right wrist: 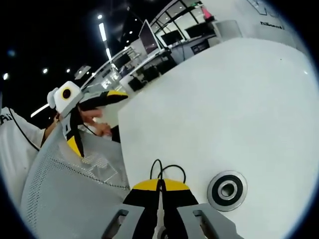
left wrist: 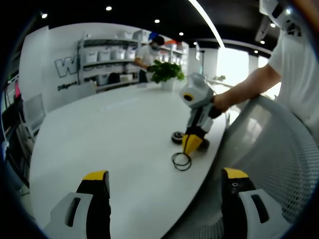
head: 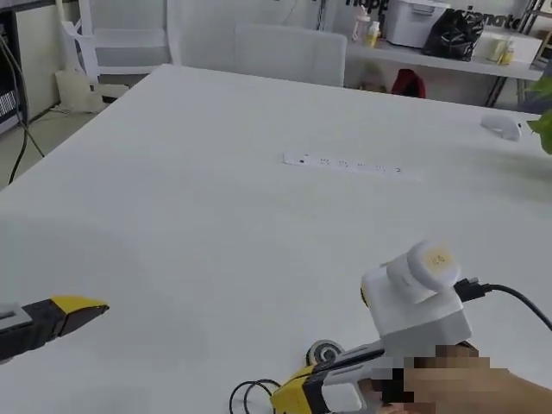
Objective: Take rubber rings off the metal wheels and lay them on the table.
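Observation:
My right gripper (right wrist: 159, 185) is shut, and a thin black rubber ring (right wrist: 169, 172) loops out from its yellow tips and rests on the white table (right wrist: 239, 99). To the right of the tips lies a metal wheel (right wrist: 227, 189) with a black ring around it. The head view has the right gripper (head: 293, 392) at the bottom edge, the ring (head: 250, 397) to its left and the wheel (head: 325, 352) just behind it. My left gripper (left wrist: 164, 174) stands wide open with nothing between its jaws, well away from the ring (left wrist: 181, 161) and the wheel (left wrist: 177, 138).
A white power strip (head: 342, 163) lies mid-table. A computer mouse (head: 502, 127) and a green plant (left wrist: 164, 71) sit near the far end. A mesh chair back (left wrist: 279, 164) stands by the table's near edge. A person stands at the shelves (left wrist: 107, 62) in the background.

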{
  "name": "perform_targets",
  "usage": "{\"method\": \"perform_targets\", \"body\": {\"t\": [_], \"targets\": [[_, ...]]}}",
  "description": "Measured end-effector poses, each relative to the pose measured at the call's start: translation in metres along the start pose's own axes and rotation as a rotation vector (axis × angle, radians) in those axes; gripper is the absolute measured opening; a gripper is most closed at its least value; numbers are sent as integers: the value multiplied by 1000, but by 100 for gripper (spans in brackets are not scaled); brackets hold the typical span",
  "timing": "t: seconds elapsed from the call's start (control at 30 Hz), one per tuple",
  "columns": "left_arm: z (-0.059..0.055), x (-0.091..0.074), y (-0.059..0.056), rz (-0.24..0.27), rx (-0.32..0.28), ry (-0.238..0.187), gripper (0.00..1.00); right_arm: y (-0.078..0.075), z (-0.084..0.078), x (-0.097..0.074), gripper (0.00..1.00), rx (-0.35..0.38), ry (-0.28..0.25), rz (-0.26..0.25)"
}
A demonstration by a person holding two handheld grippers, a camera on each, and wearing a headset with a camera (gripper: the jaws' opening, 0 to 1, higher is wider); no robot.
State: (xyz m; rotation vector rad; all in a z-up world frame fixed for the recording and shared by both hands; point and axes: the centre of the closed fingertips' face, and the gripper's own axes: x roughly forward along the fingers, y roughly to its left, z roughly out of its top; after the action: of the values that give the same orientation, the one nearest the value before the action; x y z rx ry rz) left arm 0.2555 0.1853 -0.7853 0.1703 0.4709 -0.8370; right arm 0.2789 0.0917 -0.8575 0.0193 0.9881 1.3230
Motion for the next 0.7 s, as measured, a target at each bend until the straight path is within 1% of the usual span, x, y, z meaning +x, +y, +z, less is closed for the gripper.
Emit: {"method": "perform_targets", "body": {"t": [0.2, 0.3, 0.4, 0.53, 0.6, 0.67, 0.7], "targets": [[0, -1, 1, 5, 5, 3, 93, -2, -4, 4, 0, -30, 19, -25], [0, -1, 1, 6, 3, 4, 93, -7, -4, 4, 3, -79, 32, -61], [-1, -1, 0, 3, 10, 13, 93, -6, -3, 3, 3, -89, 35, -59], [-1, 0, -1, 1, 23, 21, 92, -10, -1, -2, 7, -134, 33, -95], [-1, -1, -1, 1, 25, 22, 92, -11, 3, -7, 8, -152, 20, -111], [-1, -1, 0, 4, 24, 19, 92, -11, 10, -12, 8, -166, -20, -120], [-1, -1, 0, 5, 21, 16, 92, -8, 16, -15, 9, -164, -47, -111]]}}
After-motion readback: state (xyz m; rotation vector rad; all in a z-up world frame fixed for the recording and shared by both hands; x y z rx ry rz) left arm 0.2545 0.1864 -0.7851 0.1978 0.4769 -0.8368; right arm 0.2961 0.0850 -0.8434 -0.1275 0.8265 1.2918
